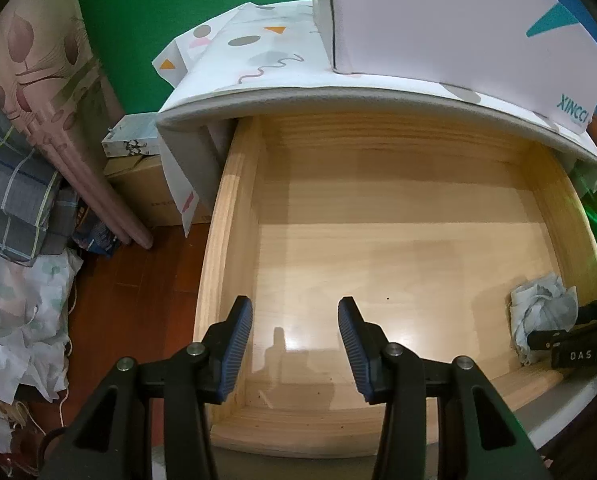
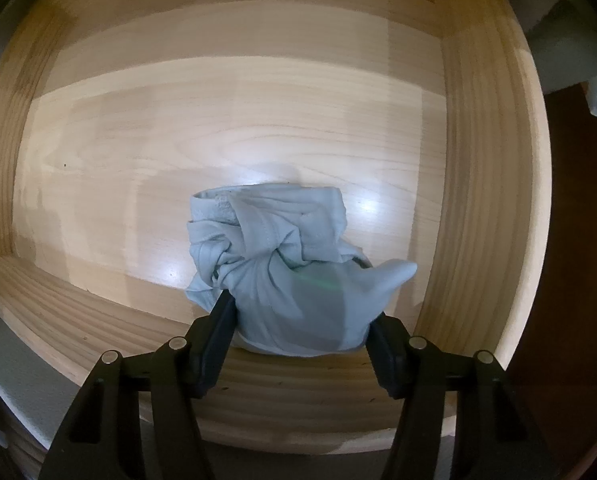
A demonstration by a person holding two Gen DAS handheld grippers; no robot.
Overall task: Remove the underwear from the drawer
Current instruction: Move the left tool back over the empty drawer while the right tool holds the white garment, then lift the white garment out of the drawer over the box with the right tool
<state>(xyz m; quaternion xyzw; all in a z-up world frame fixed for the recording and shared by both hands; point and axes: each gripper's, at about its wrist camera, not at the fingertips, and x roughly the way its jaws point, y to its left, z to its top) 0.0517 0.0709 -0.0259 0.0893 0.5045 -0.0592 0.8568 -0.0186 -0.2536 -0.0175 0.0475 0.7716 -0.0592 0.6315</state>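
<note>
Plainly, the pale wooden drawer [image 1: 378, 240] stands pulled out beneath a cloth-covered counter [image 1: 282, 92], its smooth, glossy plank bottom holding one thing only: the underwear [image 2: 282, 276], a crumpled pale blue ribbed bundle in the drawer's front right corner. The right tongs [image 2: 298, 332] grip its near end. The left tongs [image 1: 294, 344] hang open, blue ridged pads apart, over the front left edge.
</note>
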